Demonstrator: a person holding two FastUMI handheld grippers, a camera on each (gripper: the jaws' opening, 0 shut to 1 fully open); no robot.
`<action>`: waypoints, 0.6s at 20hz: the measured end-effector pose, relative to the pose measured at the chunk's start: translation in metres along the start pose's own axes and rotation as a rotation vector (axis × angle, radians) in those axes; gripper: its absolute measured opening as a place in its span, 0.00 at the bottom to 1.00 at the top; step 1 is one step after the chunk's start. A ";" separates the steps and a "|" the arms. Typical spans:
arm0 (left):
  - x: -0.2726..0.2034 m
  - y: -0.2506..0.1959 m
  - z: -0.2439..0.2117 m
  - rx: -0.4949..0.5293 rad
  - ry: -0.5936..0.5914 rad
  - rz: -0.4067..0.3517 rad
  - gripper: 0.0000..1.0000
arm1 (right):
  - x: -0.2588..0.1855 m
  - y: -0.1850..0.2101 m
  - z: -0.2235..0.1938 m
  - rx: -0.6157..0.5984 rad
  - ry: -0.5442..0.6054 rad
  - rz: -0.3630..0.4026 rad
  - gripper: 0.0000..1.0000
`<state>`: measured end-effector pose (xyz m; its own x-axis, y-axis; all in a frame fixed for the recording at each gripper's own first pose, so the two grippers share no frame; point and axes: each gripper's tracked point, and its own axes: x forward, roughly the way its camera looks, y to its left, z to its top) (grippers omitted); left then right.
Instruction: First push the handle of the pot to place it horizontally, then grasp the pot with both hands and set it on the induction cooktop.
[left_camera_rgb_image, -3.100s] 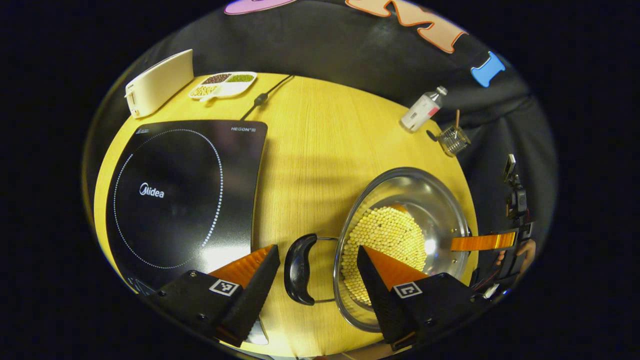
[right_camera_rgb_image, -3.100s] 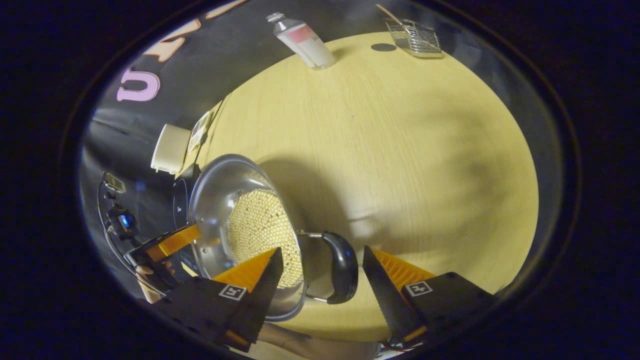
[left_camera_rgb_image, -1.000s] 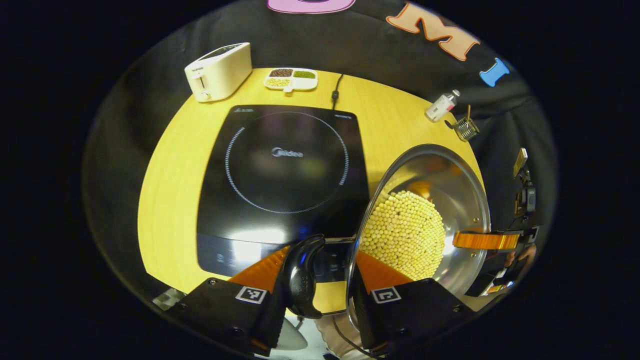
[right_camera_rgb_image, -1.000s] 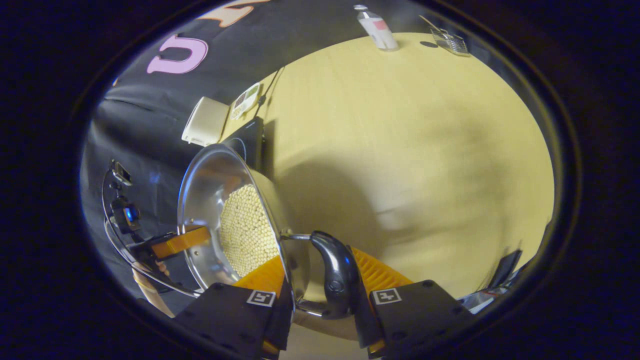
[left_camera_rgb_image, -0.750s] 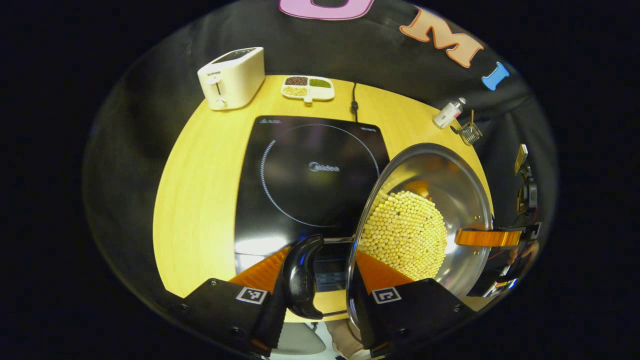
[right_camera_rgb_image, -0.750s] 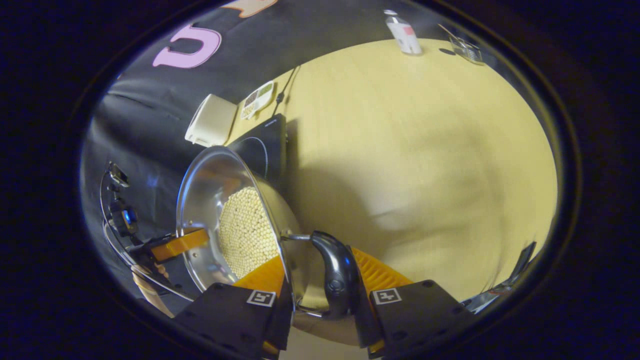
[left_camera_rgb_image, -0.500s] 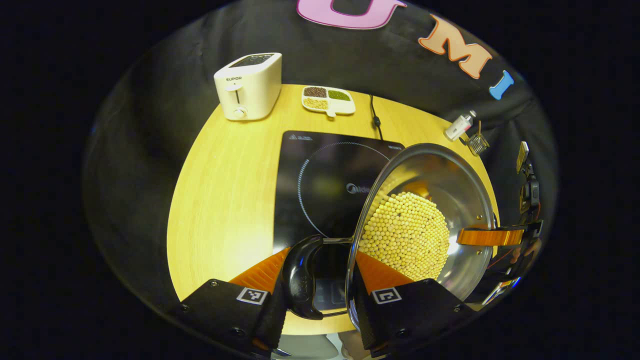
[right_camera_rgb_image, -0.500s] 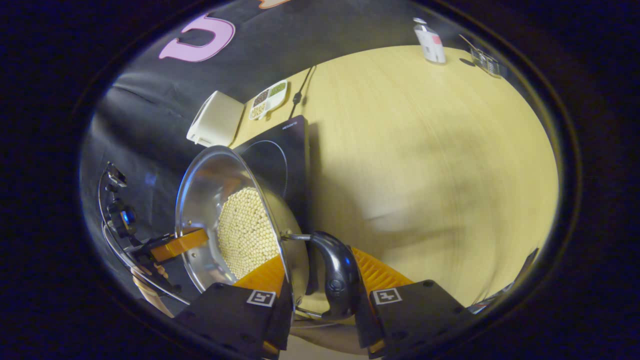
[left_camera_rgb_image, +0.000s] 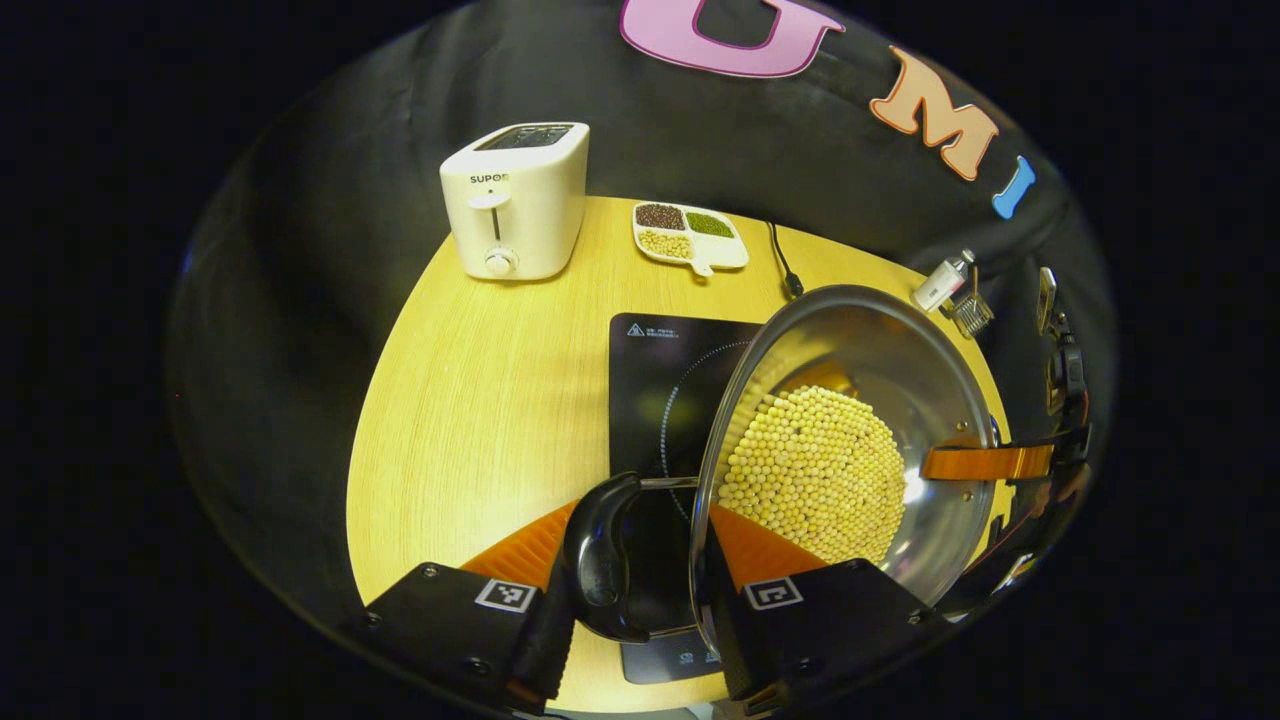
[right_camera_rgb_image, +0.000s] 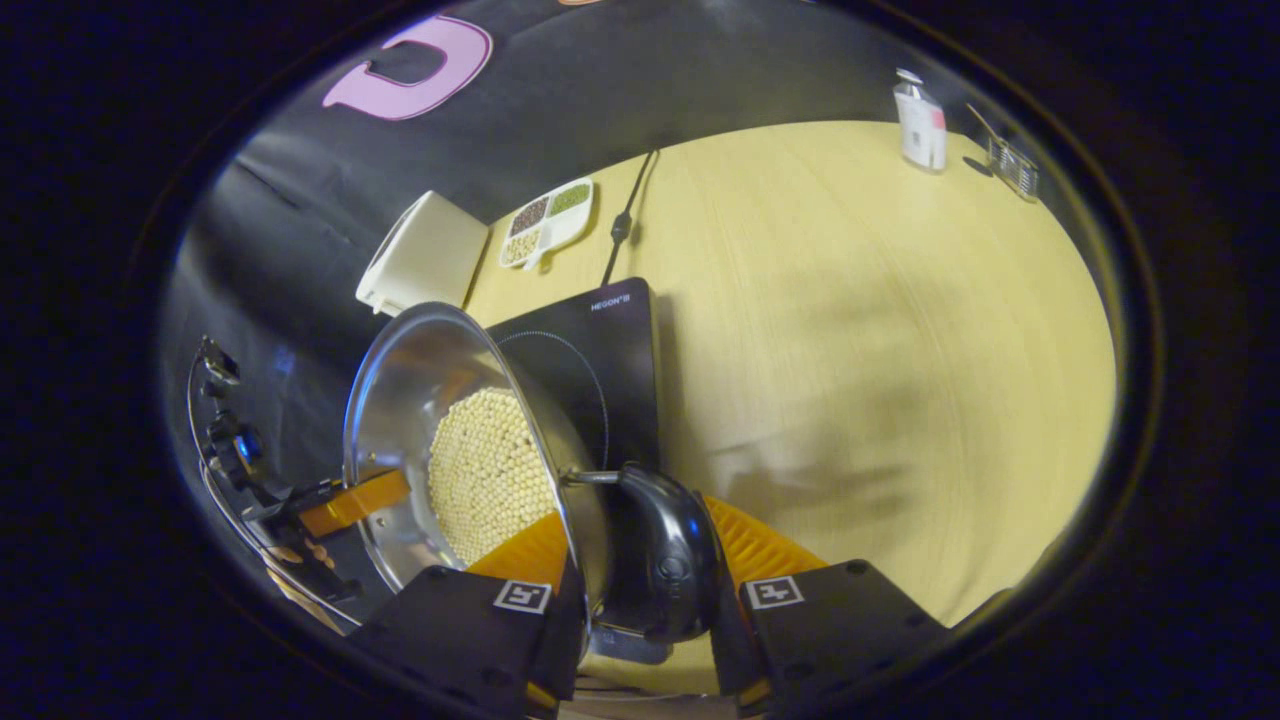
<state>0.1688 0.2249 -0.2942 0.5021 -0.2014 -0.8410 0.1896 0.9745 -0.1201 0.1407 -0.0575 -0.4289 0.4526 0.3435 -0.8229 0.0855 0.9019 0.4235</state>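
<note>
Gripping 1 pot (left_camera_rgb_image: 850, 400) by its 2 handles, each hand-held gripper (left_camera_rgb_image: 640, 560) (right_camera_rgb_image: 640, 575) clamps 1 above 1 cooktop (left_camera_rgb_image: 660, 380).

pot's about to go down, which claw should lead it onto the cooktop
Left, probably. The left claw is shut on a pot handle that hangs over the cooktop glass. The right claw, shut on the other handle, sits at the cooktop's edge with table beside it, so it should follow.
</note>
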 end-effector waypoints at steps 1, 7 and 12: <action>0.003 0.002 0.001 0.007 0.001 0.001 0.61 | -0.002 -0.001 0.001 0.002 0.003 0.000 0.55; 0.020 0.009 0.003 -0.014 0.013 0.011 0.61 | 0.000 -0.002 0.012 0.021 0.002 -0.019 0.49; 0.023 0.011 0.013 -0.002 -0.023 0.011 0.63 | -0.005 -0.006 0.018 0.023 -0.007 -0.017 0.49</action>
<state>0.1935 0.2300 -0.3087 0.5237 -0.1931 -0.8297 0.1823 0.9768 -0.1122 0.1539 -0.0696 -0.4206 0.4574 0.3265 -0.8272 0.1136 0.9011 0.4185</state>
